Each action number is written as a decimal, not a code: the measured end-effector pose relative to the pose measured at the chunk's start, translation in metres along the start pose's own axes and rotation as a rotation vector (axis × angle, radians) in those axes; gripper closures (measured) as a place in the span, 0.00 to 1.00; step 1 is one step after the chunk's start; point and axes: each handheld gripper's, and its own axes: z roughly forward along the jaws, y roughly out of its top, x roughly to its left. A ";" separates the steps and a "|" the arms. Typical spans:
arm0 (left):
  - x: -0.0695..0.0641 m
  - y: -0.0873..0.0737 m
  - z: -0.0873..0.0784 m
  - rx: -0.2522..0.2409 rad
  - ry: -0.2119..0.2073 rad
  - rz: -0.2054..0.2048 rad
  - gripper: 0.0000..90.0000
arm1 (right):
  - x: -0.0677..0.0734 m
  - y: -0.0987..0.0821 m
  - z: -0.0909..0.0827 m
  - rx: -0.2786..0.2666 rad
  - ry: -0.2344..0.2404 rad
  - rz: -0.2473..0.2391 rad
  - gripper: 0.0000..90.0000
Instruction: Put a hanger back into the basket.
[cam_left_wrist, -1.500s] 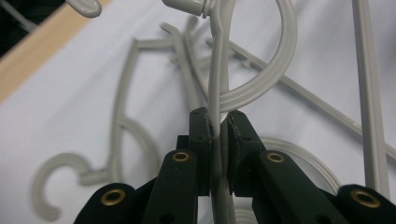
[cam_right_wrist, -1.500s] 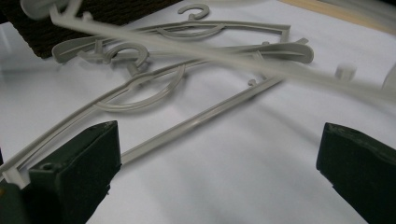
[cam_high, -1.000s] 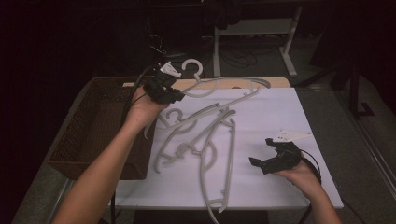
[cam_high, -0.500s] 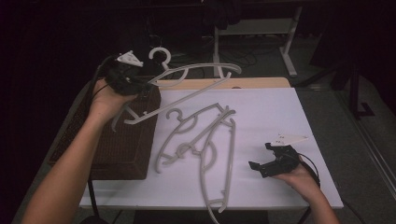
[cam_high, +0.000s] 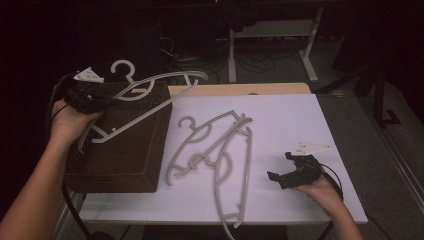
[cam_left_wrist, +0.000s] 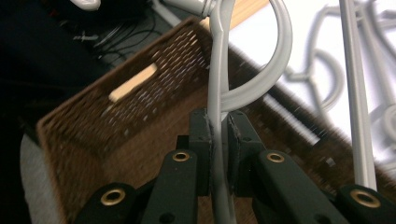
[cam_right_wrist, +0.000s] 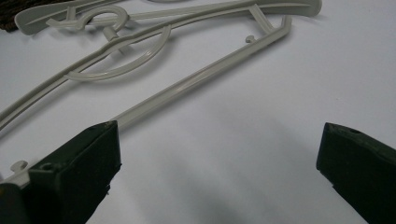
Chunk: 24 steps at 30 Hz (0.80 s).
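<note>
1. While the left gripper (cam_high: 95, 97) hangs over the brown woven basket (cam_high: 120, 150), we see its jaws clamped on a grey plastic hanger (cam_high: 145, 97)
2. In the left gripper view we see the pads (cam_left_wrist: 201, 140) squeezing the hanger's thin bar (cam_left_wrist: 215, 93) just below a curved loop, with the basket's inside underneath
3. We read that hanger as lifted and tilted, hook toward the far left, its long arm reaching right past the basket's far edge; we can't tell if it touches the basket rim
4. We place the basket at the left end of the white table (cam_high: 300, 125), partly hanging off the left side
5. We count two more hangers (cam_high: 220, 150) lying flat and overlapping mid-table, just right of the basket; the lower one sticks out over the near table edge
6. We see the right gripper (cam_high: 290, 167) resting low at the near right of the table, jaws spread wide, nothing between them
7. In the right gripper view we note bare table between the pads (cam_right_wrist: 88, 158), with a hanger bar (cam_right_wrist: 201, 79) running just beyond the left pad
</note>
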 end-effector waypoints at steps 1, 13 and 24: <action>0.004 -0.005 -0.001 0.003 0.009 -0.008 0.91 | 0.000 0.000 0.000 -0.001 0.000 0.001 0.00; 0.048 -0.061 -0.021 0.064 0.115 -0.089 0.91 | -0.001 0.000 -0.001 -0.004 -0.007 0.006 0.00; 0.059 -0.087 -0.010 0.118 0.157 -0.134 0.91 | -0.001 0.001 0.000 -0.002 -0.008 0.008 0.00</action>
